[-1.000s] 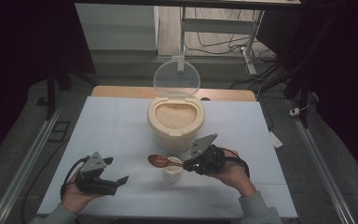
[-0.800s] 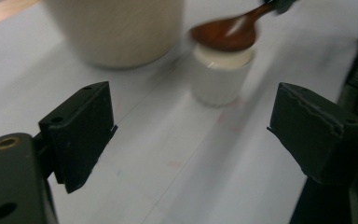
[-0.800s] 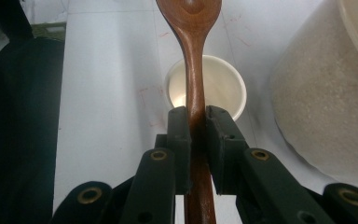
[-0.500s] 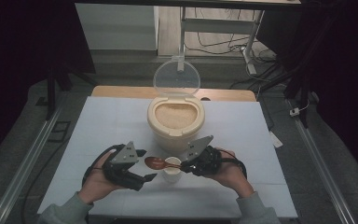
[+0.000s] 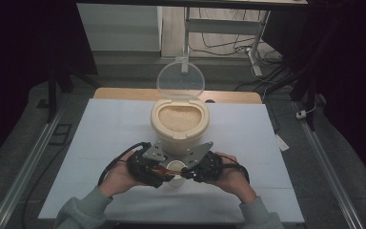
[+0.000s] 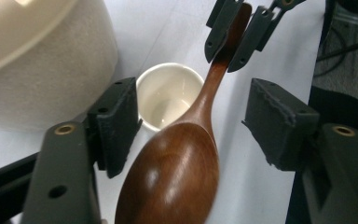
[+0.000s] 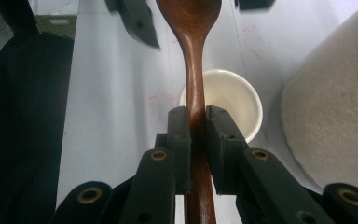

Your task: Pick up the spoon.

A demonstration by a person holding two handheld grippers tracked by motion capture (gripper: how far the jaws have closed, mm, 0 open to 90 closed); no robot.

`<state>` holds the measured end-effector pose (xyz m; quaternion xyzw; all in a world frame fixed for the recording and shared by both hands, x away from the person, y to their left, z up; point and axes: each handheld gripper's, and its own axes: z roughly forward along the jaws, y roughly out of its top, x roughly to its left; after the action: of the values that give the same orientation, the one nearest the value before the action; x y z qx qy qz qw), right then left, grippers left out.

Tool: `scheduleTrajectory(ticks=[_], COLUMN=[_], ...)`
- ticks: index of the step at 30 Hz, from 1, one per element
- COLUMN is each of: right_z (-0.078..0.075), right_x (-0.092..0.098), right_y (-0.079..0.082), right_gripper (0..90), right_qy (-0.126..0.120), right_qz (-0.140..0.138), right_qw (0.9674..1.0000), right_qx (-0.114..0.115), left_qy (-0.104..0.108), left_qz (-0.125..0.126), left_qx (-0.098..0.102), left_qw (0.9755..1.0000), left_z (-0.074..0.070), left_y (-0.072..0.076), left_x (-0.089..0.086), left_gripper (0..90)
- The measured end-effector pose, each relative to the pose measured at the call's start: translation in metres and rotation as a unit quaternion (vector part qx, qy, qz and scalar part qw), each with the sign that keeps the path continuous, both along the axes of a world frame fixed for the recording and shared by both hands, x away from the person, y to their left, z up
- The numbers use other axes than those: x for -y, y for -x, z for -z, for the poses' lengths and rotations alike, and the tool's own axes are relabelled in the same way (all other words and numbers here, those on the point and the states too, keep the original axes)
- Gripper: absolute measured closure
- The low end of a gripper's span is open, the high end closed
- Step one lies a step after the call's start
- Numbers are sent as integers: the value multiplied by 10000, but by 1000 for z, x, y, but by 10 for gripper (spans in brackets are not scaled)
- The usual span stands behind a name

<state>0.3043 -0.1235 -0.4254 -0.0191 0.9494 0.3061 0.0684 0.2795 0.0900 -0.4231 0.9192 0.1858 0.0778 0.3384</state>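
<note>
Right gripper (image 7: 196,116) clamped on the handle of a wooden spoon (image 7: 193,60), pads pressed flat to both sides of the stem; spoon runs level, bowl pointing toward the other hand. In the left gripper view the same spoon (image 6: 177,172) lies bowl-first between the left gripper's (image 6: 191,126) pads, glossy brown back of the bowl facing the camera. Left jaws have just been closing, with the spoon bowl between them; a gap shows on each side, so the pads do not touch the wood, stance about half wide. Small white cup (image 6: 168,95) stands on the table just below the spoon's neck, empty as far as visible; in the right gripper view the cup (image 7: 233,102) sits directly under the handle, just beyond the clamped pads. Cream rice cooker (image 5: 179,125) stands just behind the cup, clear lid (image 5: 180,79) swung up and upright at the back, pale grain inside. In the high view both hands meet at the near middle of the white table (image 5: 100,133), left gripper (image 5: 158,168) and right gripper (image 5: 189,171) facing one another across the cup (image 5: 175,167), close together. Grey sleeves enter from the near edge.
</note>
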Motion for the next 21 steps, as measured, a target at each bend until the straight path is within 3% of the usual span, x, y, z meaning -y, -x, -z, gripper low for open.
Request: scheduleTrajectory(ticks=[7,11,17,21], right_z=[-2,-3,-2,-2], right_x=[-4,-7,-9,-10], right_y=[5,9,13,15], right_gripper=[801,801,801,800], right_qy=[-1,98,133,282], right_qz=[-117,-227,-335,-437], right_qw=[9999,9994,9985,9976], right_qx=[122,245,402,457], left_qy=[-149,-282,-464,-534], left_qz=[273,369,576,737], left_qx=[-162,-210,-270,-312], left_qw=[9994,9987,9969,9954], left_z=[5,8,12,14], left_y=[-3,-4,-4,-3], left_x=[7,10,13,16], left_gripper=[463,560,689,732])
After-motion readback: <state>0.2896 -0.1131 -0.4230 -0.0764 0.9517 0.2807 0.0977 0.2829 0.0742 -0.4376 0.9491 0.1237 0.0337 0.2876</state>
